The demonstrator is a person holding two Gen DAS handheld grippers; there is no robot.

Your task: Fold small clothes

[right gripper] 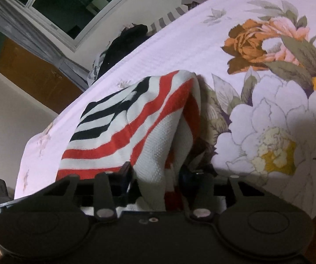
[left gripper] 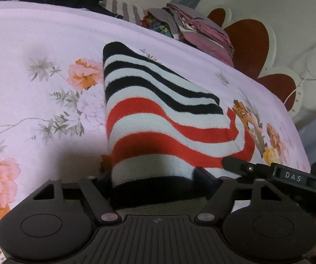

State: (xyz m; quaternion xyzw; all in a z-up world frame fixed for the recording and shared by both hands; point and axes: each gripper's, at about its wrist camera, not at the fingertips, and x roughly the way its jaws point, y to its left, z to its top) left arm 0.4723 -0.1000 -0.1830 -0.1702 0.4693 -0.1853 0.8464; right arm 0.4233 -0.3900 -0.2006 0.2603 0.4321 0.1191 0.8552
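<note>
Left wrist view: left gripper (left gripper: 153, 178) jaws pinching near hem of striped garment (left gripper: 158, 114), flat on floral bedsheet (left gripper: 37, 44).
Right gripper (right gripper: 158, 176): jaws pinching a bunched, lifted edge.
Advice: lift both corners evenly, keep hem taut, lay over far edge.
Count: one striped garment, two grippers, two clothes piles (left gripper: 191, 28) at far edge.

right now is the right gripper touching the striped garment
Touching. In the right wrist view the striped garment bunches up between the right gripper's fingers and runs down into the jaws, with no gap visible on either side.
</note>
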